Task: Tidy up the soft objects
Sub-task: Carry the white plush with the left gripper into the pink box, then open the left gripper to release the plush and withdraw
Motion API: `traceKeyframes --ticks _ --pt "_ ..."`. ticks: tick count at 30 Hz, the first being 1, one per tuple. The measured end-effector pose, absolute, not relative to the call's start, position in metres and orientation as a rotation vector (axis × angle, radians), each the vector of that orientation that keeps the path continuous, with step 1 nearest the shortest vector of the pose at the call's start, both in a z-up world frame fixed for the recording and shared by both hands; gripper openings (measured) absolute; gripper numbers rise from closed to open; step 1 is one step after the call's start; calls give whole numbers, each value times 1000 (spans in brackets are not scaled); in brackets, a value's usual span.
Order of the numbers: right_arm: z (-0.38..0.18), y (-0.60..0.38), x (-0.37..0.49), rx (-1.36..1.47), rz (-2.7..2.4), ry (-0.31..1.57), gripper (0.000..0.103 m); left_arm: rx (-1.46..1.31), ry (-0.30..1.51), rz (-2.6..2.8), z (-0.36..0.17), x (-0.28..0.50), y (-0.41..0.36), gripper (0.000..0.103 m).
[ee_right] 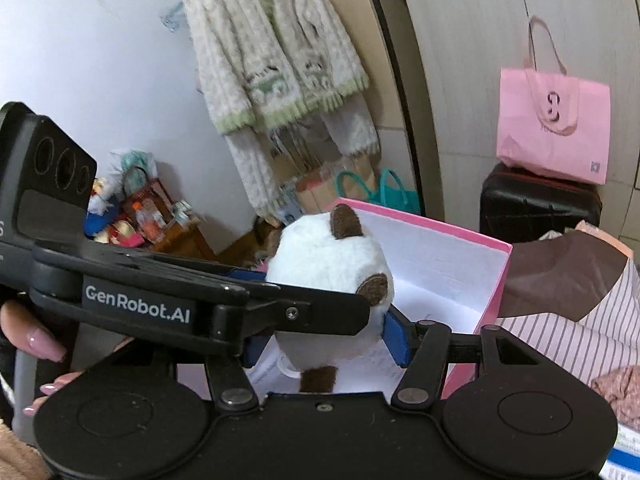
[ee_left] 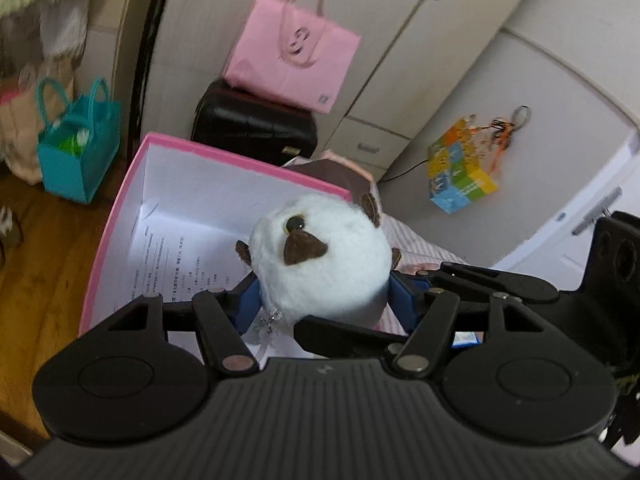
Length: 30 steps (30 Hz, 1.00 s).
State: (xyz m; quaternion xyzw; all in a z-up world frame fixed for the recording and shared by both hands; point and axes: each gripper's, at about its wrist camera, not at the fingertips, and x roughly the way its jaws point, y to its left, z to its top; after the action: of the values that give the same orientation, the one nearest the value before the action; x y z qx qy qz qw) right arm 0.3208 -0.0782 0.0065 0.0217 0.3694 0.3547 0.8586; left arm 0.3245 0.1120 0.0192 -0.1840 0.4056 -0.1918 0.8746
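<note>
The pink box (ee_left: 120,216) is open; its white interior holds printed sheets of paper (ee_left: 168,256) lying on the floor of the box. A teal bag (ee_left: 76,148) stands on the wooden floor beside the box, with green and white contents that cannot be identified. A pink tote bag (ee_left: 292,56) rests on top of a black case (ee_left: 252,124) against the wardrobe (ee_left: 400,40). A multicoloured cube (ee_left: 460,176) hangs on the white door at the right. A fuzzy cream-and-green cardigan (ee_right: 276,52) hangs on the wall. Striped pink fabric (ee_right: 568,320) lies next to the box.

The white plush toy (ee_left: 320,256), with brown ears and nose, is suspended above the open box. The left gripper (ee_left: 324,300) is clamped on it, blue pads (ee_left: 250,304) pressed against both flanks of the toy. The right gripper (ee_right: 324,340) also grips the toy between its blue pads (ee_right: 396,340). In the right wrist view the left gripper's finger crosses in front and covers part of the toy's lower half.
</note>
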Motion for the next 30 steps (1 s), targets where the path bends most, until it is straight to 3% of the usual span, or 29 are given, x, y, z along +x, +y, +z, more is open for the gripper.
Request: traceKeyframes --ticks 17,30 --pt "-29 -50 366 -225 636 777 63 -461 973 -327 -25 373 107 59" --pt "5 -106 322 -58 701 747 64 -310 767 -330 19 315 110 64"
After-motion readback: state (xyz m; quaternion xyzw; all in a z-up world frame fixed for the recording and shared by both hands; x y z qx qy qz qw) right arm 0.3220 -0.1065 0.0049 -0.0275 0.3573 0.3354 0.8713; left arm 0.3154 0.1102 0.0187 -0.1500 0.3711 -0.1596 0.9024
